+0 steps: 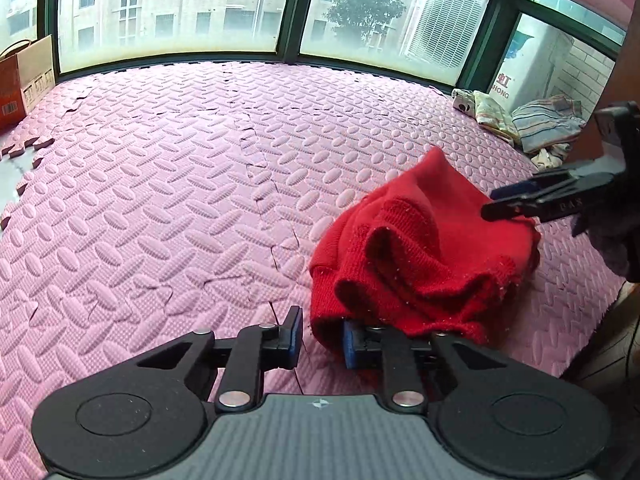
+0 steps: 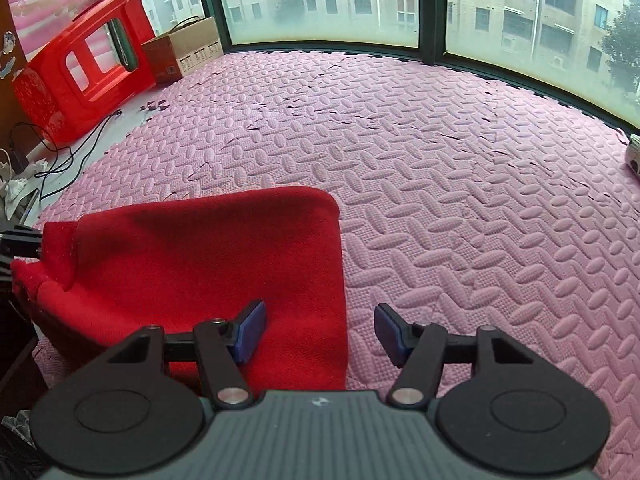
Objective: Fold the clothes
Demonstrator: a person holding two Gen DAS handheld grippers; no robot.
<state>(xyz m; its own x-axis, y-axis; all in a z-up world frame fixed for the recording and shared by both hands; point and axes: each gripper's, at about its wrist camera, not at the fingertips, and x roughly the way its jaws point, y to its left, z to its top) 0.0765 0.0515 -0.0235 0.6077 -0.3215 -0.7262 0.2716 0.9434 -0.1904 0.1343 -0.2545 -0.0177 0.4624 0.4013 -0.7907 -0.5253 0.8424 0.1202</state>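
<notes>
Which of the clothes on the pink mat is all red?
The red knit garment bunched up right in front of the fingers. The other clothes lie piled far off by the window, and those are striped and pale.

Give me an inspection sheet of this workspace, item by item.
Surface: pink embossed interlocking foam mat, seams parting in places.
Job's things: red knitted garment, bunched on the mat.
Clutter: striped folded clothes by the window; brown cardboard box; red plastic chair tipped over.
Grippers: left gripper open, garment's edge against one pad; right gripper open over the garment's edge, gripping nothing.
Cables: black cables on bare floor near the chair.
Surroundings: green-framed windows, apartment blocks outside.
</notes>
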